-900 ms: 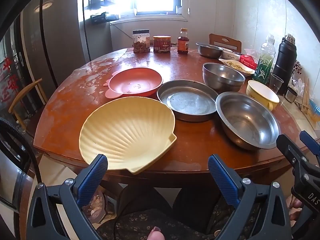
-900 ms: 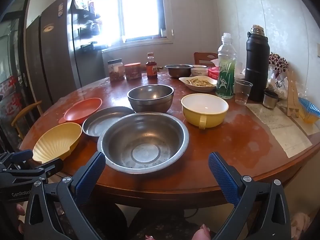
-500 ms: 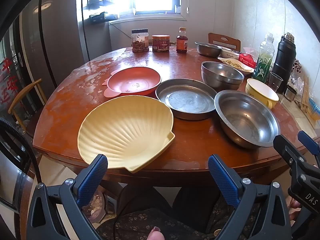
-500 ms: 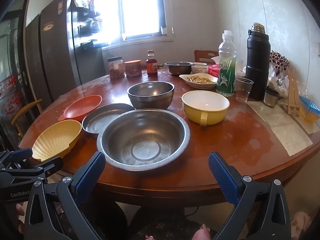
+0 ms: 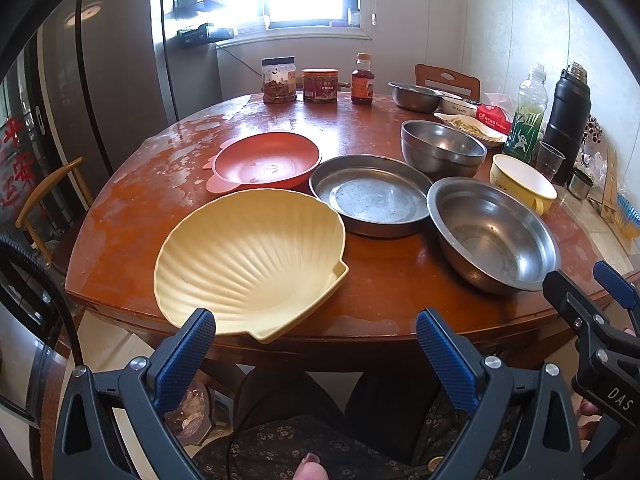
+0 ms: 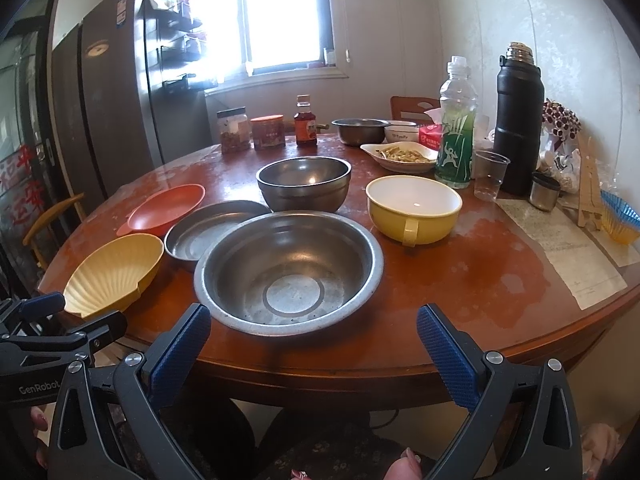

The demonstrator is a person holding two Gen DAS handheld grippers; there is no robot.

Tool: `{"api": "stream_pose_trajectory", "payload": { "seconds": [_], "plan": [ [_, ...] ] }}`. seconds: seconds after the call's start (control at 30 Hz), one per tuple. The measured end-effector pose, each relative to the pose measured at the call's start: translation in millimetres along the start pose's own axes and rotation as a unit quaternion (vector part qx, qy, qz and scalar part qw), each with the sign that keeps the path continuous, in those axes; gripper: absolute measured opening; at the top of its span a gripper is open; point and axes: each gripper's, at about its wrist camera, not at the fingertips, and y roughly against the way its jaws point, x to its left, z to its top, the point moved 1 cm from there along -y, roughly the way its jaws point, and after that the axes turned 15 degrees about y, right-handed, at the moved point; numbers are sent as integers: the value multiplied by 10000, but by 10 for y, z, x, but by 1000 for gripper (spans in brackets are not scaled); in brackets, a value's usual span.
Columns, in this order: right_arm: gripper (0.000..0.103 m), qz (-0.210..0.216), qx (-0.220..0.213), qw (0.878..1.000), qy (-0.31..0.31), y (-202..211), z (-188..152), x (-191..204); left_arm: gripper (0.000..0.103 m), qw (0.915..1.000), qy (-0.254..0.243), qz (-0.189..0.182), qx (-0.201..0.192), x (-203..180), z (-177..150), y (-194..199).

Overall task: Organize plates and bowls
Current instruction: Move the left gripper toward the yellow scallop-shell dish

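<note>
1. Plates and bowls all sit apart, none stacked, on the near half of the surface: shell-shaped plate at the near-left edge, overhanging it slightly; orange plate behind it; flat steel pan mid-surface; large steel bowl at the near edge; deep steel bowl and yellow handled bowl farther back.
2. Left tongs: spread wide, empty, just short of the shell-shaped plate's near rim.
3. Right tongs: spread wide, empty, facing the large steel bowl's near rim.
4. Step, as judged: approach before a first pick; sorting not yet begun.
5. Next move likely calls for advancing either tongs over a near rim, closing, lifting clear. Thin steel rims may slip.
</note>
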Motion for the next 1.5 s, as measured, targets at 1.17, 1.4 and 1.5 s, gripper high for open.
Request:
{"api": "stream_pose_trajectory", "payload": {
  "seconds": [1.17,1.4,1.5],
  "plan": [
    [103,270,79,9994,195,78,164,250,101,9990,395,-12,-196,369,86,142],
    [103,509,-74,9984,242,119,294,388,101,9971,708,130,-258,646,155,159],
    [103,654,-160,9973,293,118,389,473,101,9958,853,198,-283,790,176,164]
  ]
}}
